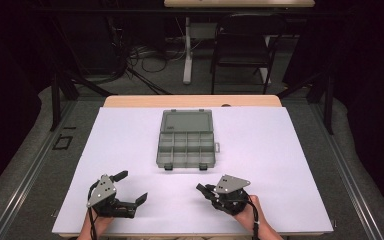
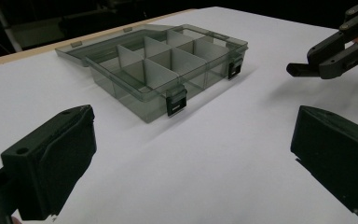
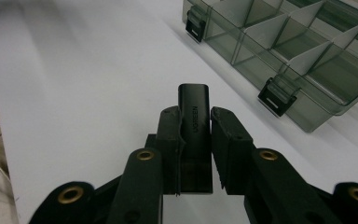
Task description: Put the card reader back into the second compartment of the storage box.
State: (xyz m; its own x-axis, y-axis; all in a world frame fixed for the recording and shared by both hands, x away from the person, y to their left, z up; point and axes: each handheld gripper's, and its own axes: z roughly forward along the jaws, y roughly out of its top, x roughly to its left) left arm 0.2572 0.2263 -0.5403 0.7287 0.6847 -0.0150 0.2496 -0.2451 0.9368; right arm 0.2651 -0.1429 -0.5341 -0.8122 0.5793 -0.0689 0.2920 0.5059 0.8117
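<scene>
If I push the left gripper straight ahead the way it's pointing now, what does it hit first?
Probably the near front wall of the open organizer box, around its latch. The left gripper is open, with bare white table between its jaws and the box. The right gripper sits off to the side, though depth is uncertain.

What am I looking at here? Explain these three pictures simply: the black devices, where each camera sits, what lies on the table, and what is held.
No robot here: a person holds a two-jaw tool in each hand. The high view looks down on the table; the left hand-held gripper shows at its left, the right hand-held gripper at its right. The other two pictures come from cameras riding on each gripper. On the table lies an open, empty grey box with compartments. The left gripper is open and empty. The right is shut on a small black adapter.
</scene>
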